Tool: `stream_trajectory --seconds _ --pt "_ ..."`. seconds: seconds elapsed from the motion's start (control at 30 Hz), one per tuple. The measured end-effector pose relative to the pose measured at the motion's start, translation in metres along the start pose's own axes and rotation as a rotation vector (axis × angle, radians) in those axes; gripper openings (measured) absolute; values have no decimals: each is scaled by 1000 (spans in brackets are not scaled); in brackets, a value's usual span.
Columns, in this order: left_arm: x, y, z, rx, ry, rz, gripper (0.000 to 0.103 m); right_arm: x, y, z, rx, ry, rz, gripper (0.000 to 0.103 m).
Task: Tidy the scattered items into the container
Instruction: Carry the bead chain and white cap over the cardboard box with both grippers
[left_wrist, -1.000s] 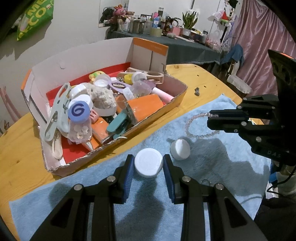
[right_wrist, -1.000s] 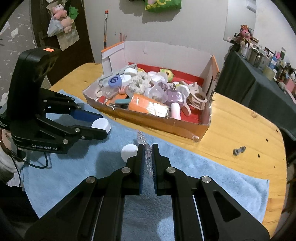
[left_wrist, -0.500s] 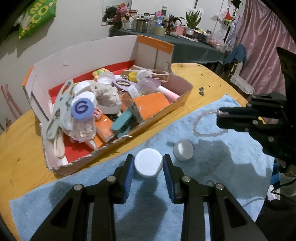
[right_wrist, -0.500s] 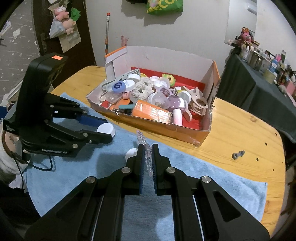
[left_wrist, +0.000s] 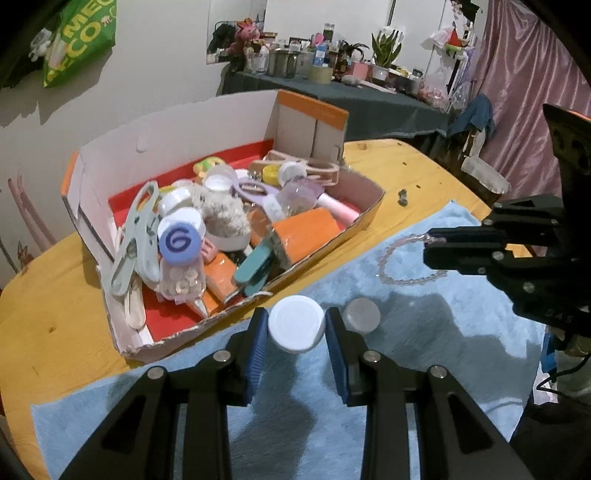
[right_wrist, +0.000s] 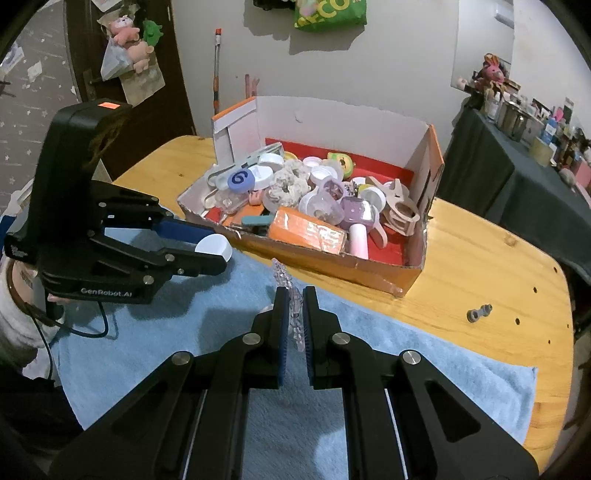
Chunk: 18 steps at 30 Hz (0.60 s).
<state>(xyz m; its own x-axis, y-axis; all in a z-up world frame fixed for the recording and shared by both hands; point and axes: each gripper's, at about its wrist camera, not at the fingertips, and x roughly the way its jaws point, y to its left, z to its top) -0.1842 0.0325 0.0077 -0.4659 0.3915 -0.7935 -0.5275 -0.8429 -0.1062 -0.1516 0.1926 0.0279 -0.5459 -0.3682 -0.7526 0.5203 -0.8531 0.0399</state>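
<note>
Both grippers loaded beside the box (left_wrist: 354, 225).
Your left gripper (left_wrist: 296, 329) fingers clamped the white jar (left_wrist: 296, 326); your right gripper (right_wrist: 294, 314) fingers pinched the bead bracelet (right_wrist: 293, 310).

both grippers raised with their loads

bead bracelet (right_wrist: 291, 306) now hangs clear of blue towel (right_wrist: 388, 354); white cap (left_wrist: 296, 328) sits nearer cardboard box (left_wrist: 229, 321).

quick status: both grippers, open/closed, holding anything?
Left gripper: closed on the round white plastic cap, lifted off the blue towel.
Right gripper: shut on the clear beaded bracelet.
</note>
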Motion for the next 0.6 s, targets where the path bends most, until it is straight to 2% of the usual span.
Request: stream_trajectory --seconds 0.6 --pt "-13 9 42 -30 -64 48 34 -9 -8 43 -21 -49 20 7"
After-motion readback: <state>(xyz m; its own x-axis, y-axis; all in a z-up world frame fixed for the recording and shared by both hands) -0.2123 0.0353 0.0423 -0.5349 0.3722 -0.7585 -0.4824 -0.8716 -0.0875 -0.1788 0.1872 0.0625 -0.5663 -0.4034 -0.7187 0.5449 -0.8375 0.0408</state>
